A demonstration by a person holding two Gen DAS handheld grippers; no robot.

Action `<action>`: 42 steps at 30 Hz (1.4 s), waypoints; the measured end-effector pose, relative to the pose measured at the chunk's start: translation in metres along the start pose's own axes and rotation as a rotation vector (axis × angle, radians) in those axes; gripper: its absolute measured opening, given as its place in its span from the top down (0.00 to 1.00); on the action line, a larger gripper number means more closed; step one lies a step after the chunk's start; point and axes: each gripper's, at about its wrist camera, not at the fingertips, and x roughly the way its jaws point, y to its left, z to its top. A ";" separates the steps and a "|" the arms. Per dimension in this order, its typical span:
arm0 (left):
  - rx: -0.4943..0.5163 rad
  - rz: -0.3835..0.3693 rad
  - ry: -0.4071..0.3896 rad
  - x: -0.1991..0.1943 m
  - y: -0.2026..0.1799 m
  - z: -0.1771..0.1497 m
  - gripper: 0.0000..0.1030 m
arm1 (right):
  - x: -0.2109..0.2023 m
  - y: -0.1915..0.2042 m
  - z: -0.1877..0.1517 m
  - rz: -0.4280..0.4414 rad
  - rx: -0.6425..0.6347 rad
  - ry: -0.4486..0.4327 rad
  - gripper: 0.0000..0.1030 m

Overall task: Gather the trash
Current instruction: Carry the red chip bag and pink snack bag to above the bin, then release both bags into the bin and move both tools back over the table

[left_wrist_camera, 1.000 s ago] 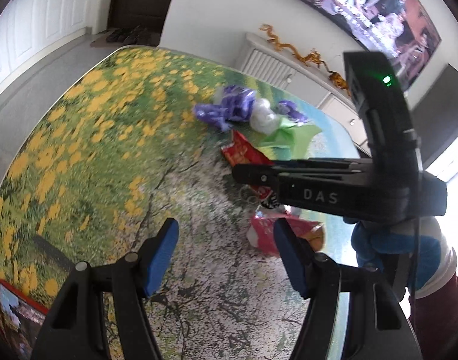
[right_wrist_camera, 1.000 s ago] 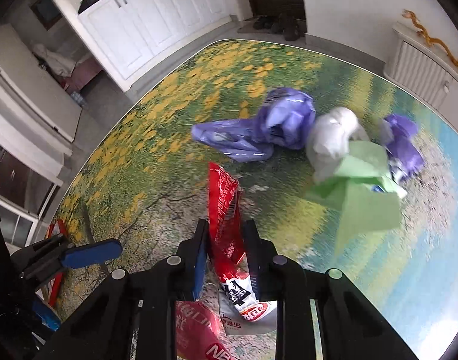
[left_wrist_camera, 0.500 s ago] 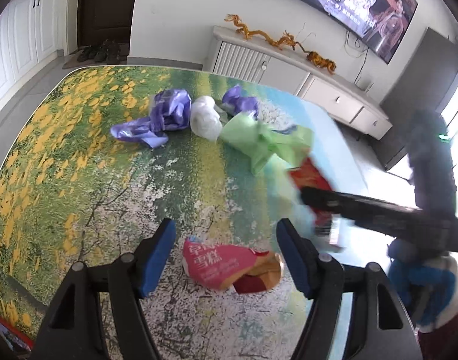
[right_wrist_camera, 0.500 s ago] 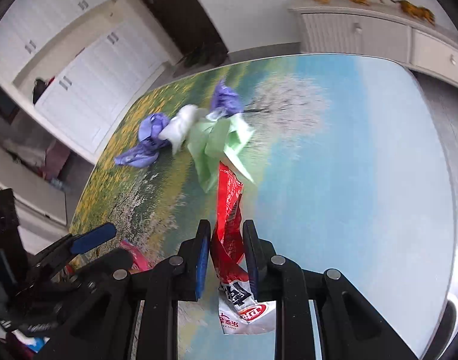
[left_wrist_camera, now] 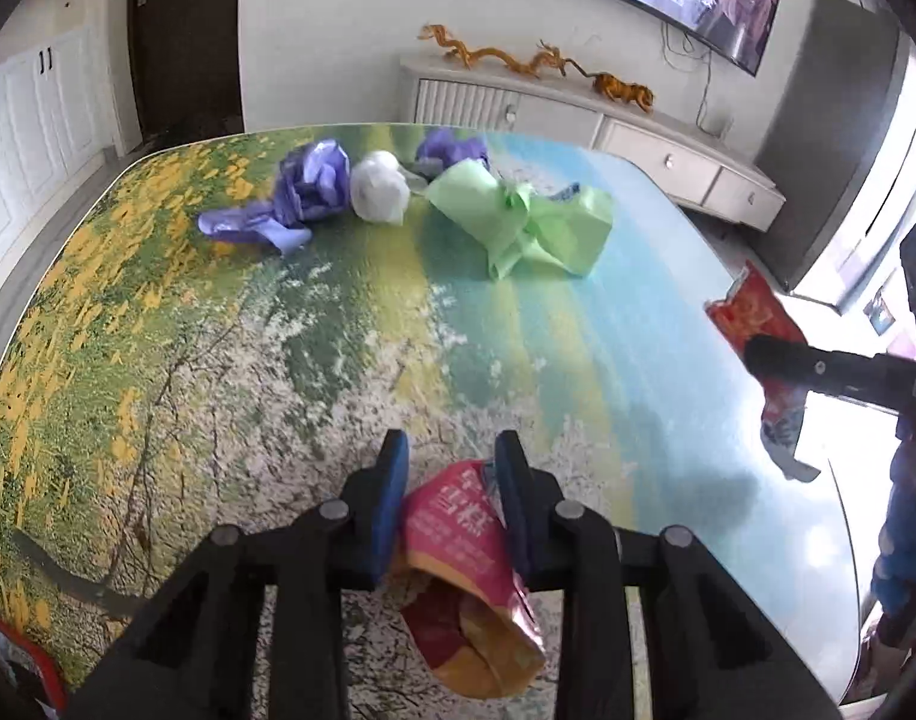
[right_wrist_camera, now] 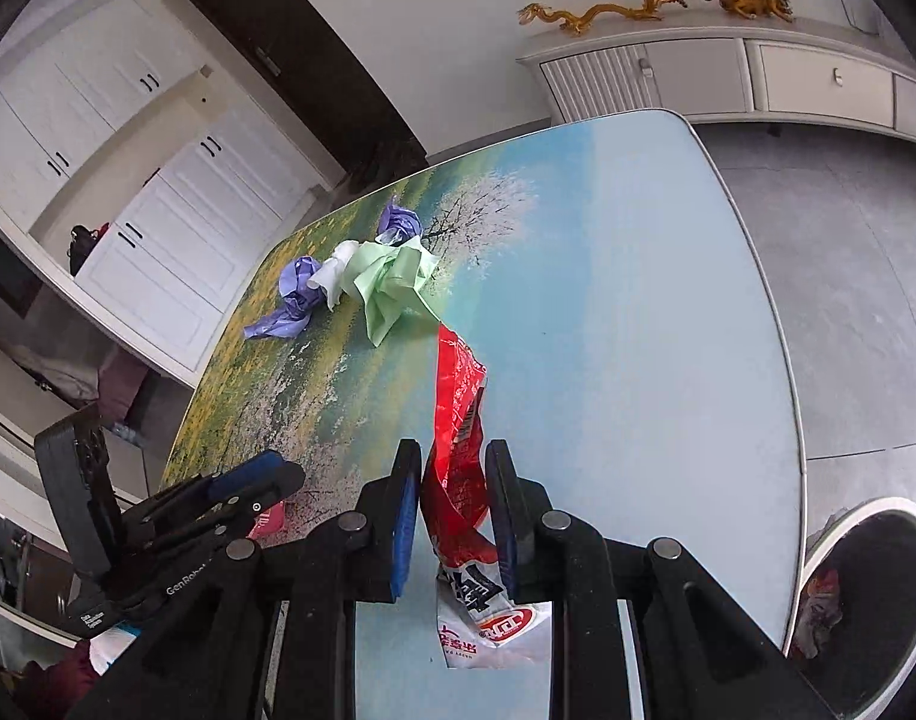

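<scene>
The left tool [left_wrist_camera: 452,483] has just closed on the pink snack bag [left_wrist_camera: 458,546] lying on the desk [left_wrist_camera: 577,330], while the right tool [right_wrist_camera: 452,501] carries its pinched red wrapper [right_wrist_camera: 458,420] toward the bin [right_wrist_camera: 865,582], so both pieces look ready for dropping.

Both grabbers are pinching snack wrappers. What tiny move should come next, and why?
Probably swing the right gripper, shut on the red wrapper, sideways toward the bin beside the table's edge, since the wrapper hangs clear of the tabletop.
</scene>
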 end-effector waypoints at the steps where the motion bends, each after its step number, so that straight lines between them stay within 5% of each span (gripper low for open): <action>1: 0.000 -0.008 0.000 0.000 -0.001 -0.001 0.73 | -0.003 -0.001 -0.004 0.000 0.006 -0.005 0.80; 9: -0.006 -0.038 -0.016 -0.015 -0.003 -0.010 0.75 | -0.029 -0.008 -0.025 -0.003 0.044 -0.050 0.80; 16: 0.045 -0.140 -0.053 -0.039 -0.041 0.013 0.76 | -0.066 -0.026 -0.041 -0.012 0.103 -0.137 0.80; 27: 0.210 -0.456 0.027 -0.030 -0.199 0.051 0.76 | -0.161 -0.130 -0.090 -0.257 0.355 -0.318 0.80; 37: 0.305 -0.560 0.175 0.028 -0.332 0.039 0.72 | -0.174 -0.211 -0.127 -0.408 0.562 -0.305 0.76; 39: 0.309 -0.575 0.215 0.041 -0.350 0.034 0.54 | -0.175 -0.223 -0.133 -0.435 0.594 -0.294 0.70; 42: 0.314 -0.593 0.251 0.053 -0.367 0.029 0.47 | -0.175 -0.235 -0.141 -0.471 0.629 -0.288 0.59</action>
